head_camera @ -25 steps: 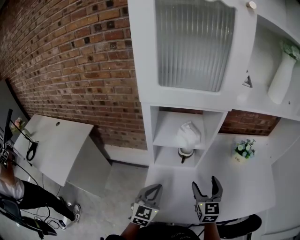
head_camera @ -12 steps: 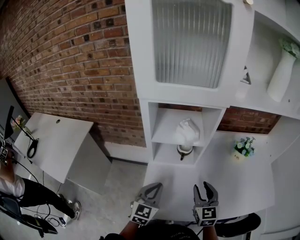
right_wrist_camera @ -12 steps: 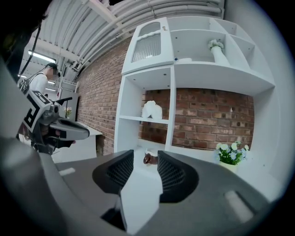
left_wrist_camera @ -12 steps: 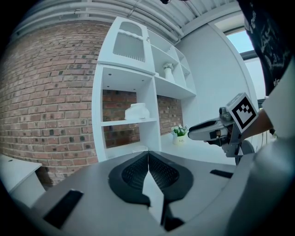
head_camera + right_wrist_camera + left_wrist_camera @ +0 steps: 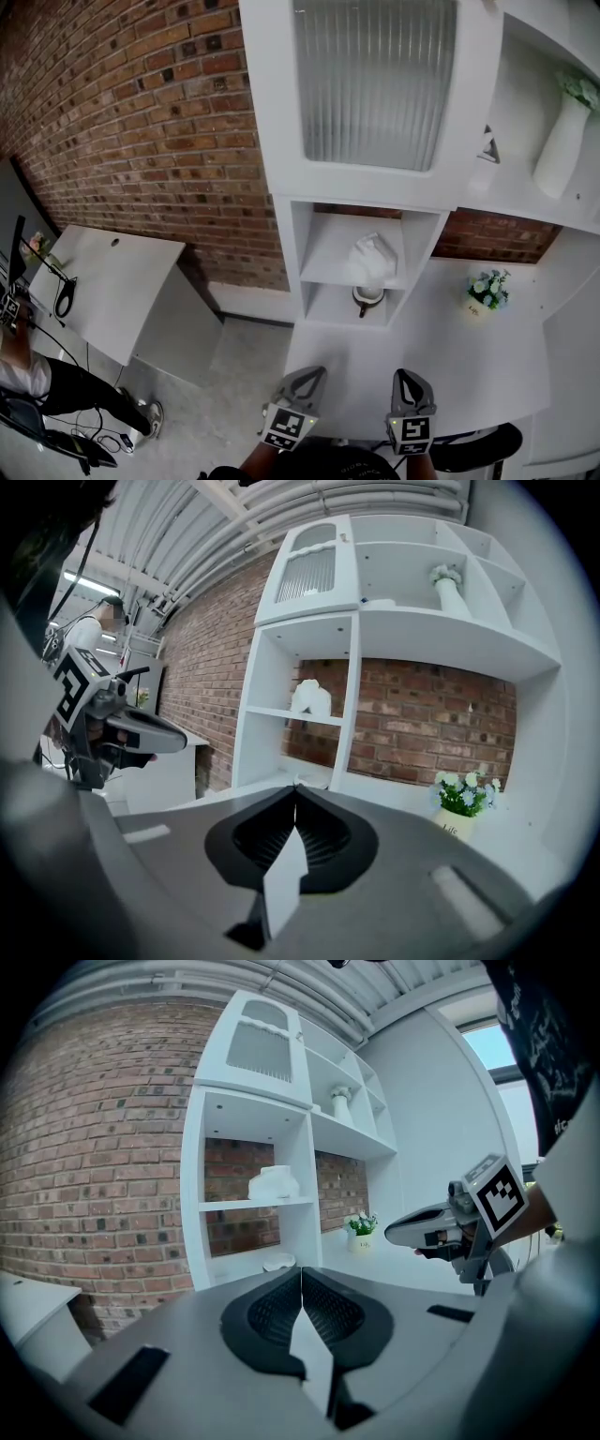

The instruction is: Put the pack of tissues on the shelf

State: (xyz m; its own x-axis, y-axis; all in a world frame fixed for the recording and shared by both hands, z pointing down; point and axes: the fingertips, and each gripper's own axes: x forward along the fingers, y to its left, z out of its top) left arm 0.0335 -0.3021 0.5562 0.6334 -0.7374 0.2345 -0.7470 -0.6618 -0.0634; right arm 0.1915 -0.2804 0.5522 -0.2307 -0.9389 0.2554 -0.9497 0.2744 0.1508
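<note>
Closed since the earlier frames, the right gripper (image 5: 406,376) has just brought its jaws from a wide spread to full contact, with nothing between them, and it now sits slightly lower in the head view. Its own view shows the two dark pads meeting along a single line. The left gripper (image 5: 312,377) keeps its former place beside it, and its jaws are likewise pressed together and empty. Both grippers are held low at the near edge of a white counter (image 5: 450,366), side by side and well apart from the shelf unit (image 5: 291,272) ahead. The pack of tissues (image 5: 370,259), a white lumpy bundle, rests on the middle shelf of the open compartment, clear of both grippers. Directly beneath it, on the compartment floor, stands a small dish (image 5: 364,297). To the right, a small pot of flowers (image 5: 487,290) stands on the counter before the brick wall (image 5: 141,122). Above the compartment hangs a cabinet door (image 5: 375,84) with ribbed glass, and a white vase (image 5: 562,145) stands on the upper right shelf. A white desk (image 5: 108,286) stands at the far left.
</note>
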